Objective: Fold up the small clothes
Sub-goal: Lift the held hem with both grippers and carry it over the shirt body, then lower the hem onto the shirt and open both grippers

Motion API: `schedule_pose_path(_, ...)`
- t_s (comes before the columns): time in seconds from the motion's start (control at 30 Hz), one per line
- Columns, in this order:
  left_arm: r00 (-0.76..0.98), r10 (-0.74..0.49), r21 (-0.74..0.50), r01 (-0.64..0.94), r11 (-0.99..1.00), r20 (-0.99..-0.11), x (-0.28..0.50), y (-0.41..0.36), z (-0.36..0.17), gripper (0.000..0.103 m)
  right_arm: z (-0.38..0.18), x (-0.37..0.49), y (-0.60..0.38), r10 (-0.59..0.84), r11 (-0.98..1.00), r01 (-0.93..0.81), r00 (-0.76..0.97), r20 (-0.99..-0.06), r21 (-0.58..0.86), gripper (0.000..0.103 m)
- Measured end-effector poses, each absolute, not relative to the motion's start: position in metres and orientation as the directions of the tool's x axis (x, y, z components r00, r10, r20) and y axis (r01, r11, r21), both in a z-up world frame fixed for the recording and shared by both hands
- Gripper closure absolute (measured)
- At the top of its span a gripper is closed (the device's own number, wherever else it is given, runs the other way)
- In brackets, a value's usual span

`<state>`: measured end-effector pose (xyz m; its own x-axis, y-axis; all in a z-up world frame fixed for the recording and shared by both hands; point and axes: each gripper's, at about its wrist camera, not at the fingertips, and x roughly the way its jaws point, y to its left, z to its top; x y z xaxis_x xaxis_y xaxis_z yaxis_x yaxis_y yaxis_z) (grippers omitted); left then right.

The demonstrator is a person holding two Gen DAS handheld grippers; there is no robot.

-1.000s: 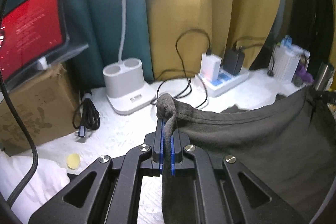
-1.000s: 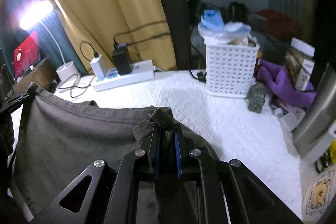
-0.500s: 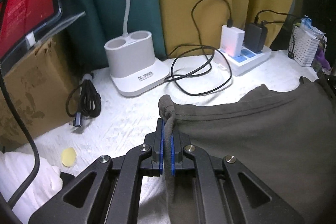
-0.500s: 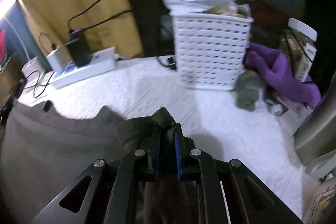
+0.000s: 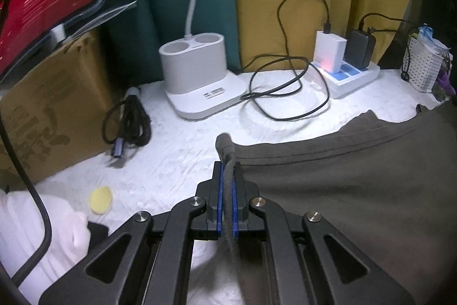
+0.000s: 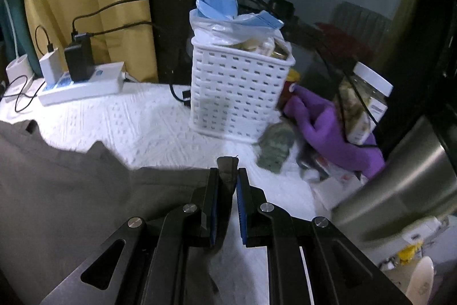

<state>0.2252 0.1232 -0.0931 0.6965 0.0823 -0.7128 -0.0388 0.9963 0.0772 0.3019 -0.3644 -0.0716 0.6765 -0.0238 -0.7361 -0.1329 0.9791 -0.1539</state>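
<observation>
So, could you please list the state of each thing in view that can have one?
left gripper: shut on the grey garment's edge
right gripper: shut on another corner
grey garment: spread between both
white charger: plugged in, glowing
screen: lit red
white basket: upright, full

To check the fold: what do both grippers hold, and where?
Both hold the dark grey cloth garment by its top edge: left gripper and right gripper each pinch one corner.

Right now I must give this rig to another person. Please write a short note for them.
Left gripper: shut on one corner of the grey garment.
Right gripper: shut on the other corner.
Garment: stretched between both, low over the white cloth, its far edge lying there.
Done: both corners gripped.
Left: lay it flat, fold it. No fold shows yet.
</observation>
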Motion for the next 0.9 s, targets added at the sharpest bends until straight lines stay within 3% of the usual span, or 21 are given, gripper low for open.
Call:
schedule_pose_path(0.17, 0.694, 0.112, 0.065, -0.094, 0.993, -0.711, 0.221, 0.141, -0.089, 0.100, -0.071, 0.284, -0.365, -0.051, 0.974, -0.129, 0.678, -0.733, -0.187, 0.088)
schedule_pose_path(0.2, 0.688, 0.109, 0.071, -0.084, 0.994, -0.718, 0.218, 0.140, -0.086, 0.100, -0.072, 0.283, -0.365, -0.050, 0.974, -0.127, 0.678, -0.733, -0.185, 0.082)
schedule_pose_path(0.27, 0.698, 0.088, 0.058, -0.068, 0.996, -0.711, 0.208, 0.137, -0.077, 0.099, -0.073, 0.282, -0.365, -0.045, 0.976, -0.125, 0.681, -0.731, -0.177, 0.040)
schedule_pose_path(0.3, 0.696, 0.066, 0.042, -0.052, 0.998, -0.715, 0.202, 0.134, -0.072, 0.099, -0.072, 0.280, -0.365, -0.039, 0.977, -0.127, 0.691, -0.722, -0.173, 0.002)
schedule_pose_path(0.5, 0.663, 0.013, 0.003, -0.016, 1.000, -0.749, 0.169, 0.109, -0.066, 0.097, -0.065, 0.271, -0.369, 0.001, 0.979, -0.141, 0.719, -0.695, -0.145, 0.000)
schedule_pose_path(0.53, 0.656, -0.006, -0.017, -0.011, 1.000, -0.755, 0.162, 0.105, -0.068, 0.094, -0.066, 0.267, -0.371, 0.013, 0.980, -0.149, 0.716, -0.698, -0.134, 0.000)
schedule_pose_path(0.6, 0.640, -0.056, -0.060, 0.015, 0.998, -0.766, 0.153, 0.097, -0.075, 0.067, -0.072, 0.255, -0.375, 0.035, 0.981, -0.160, 0.706, -0.708, -0.111, 0.000)
schedule_pose_path(0.63, 0.630, -0.074, -0.074, 0.027, 0.997, -0.773, 0.149, 0.092, -0.079, 0.063, -0.077, 0.250, -0.375, 0.047, 0.980, -0.169, 0.696, -0.717, -0.100, 0.000)
schedule_pose_path(0.77, 0.576, -0.074, -0.047, 0.061, 0.997, -0.814, 0.148, 0.075, -0.105, 0.063, -0.105, 0.238, -0.371, -0.002, 0.967, -0.193, 0.643, -0.766, -0.164, 0.000)
schedule_pose_path(0.9, 0.584, -0.057, -0.038, 0.044, 0.998, -0.810, 0.154, 0.077, -0.112, 0.055, -0.109, 0.233, -0.380, -0.076, 0.966, -0.143, 0.635, -0.769, -0.214, 0.000)
